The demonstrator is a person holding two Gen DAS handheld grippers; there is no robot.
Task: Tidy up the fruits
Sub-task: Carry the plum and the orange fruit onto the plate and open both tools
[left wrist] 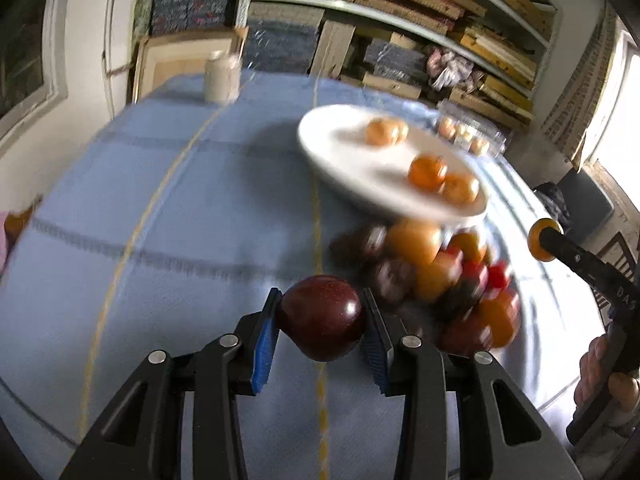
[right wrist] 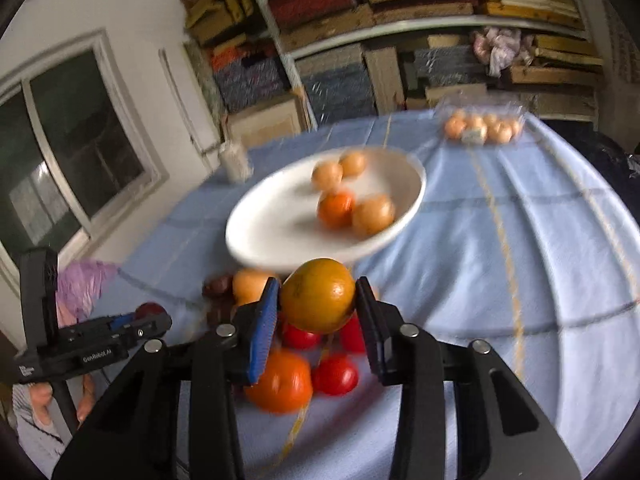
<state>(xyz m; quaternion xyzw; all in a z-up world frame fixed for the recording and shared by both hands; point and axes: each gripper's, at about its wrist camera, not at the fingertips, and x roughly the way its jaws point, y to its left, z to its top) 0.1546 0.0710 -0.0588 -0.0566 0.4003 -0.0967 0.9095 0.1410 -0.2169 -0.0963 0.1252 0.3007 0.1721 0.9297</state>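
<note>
My left gripper (left wrist: 320,300) is shut on a dark red apple (left wrist: 320,318), held above the blue tablecloth (left wrist: 180,200). An orange (right wrist: 318,300) is clamped between the blue pads of my right gripper (right wrist: 318,286), just in front of the white plate (right wrist: 272,220). The plate (left wrist: 340,148) carries several small oranges (left wrist: 427,172). Between the plate and both grippers lies a blurred pile of mixed fruit (left wrist: 432,272), orange, red and dark pieces. In the right wrist view the pile (right wrist: 296,376) sits under the held orange.
A clear plastic box of small oranges (right wrist: 480,128) stands at the table's far side. A pale jar (left wrist: 220,76) is at the far edge. A purple bag (right wrist: 84,284) lies at the left. Shelves of stacked boards (right wrist: 420,0) fill the wall behind.
</note>
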